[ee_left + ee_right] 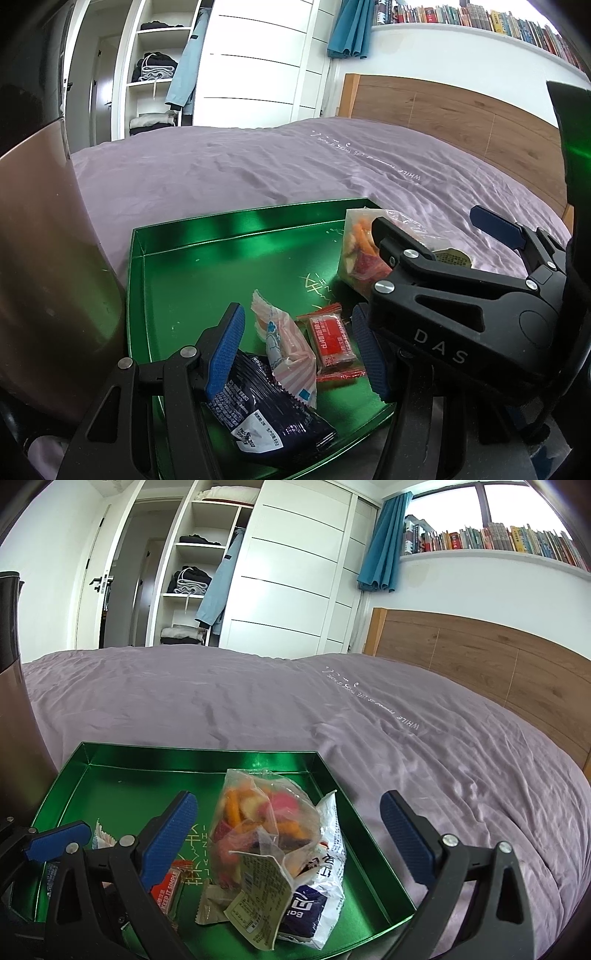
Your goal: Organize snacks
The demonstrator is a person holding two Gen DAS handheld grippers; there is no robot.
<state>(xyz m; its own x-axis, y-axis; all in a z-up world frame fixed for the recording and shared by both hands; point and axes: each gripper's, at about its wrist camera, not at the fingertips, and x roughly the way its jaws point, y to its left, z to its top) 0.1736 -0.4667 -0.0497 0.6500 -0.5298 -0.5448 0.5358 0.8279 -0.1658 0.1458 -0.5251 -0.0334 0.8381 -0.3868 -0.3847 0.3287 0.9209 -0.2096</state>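
Note:
A shiny green tray [177, 280] lies on the purple bed and also shows in the right wrist view [122, 782]. In it lie a dark blue packet [266, 413], a pink striped candy [284, 350], a red packet [332, 339] and a clear bag of coloured chips [358, 258]. My left gripper [299, 350] is open just above the candy and the red packet, which lie between its fingers. My right gripper [291, 838] is open over the clear chip bag [258, 819], which rests on a white and blue packet [317, 897].
The purple bed cover [258, 166] stretches beyond the tray. A wooden headboard [480, 661] stands at the right. A tall brown container [40, 258] stands close at the left of the tray. A white wardrobe [280, 572] is in the background.

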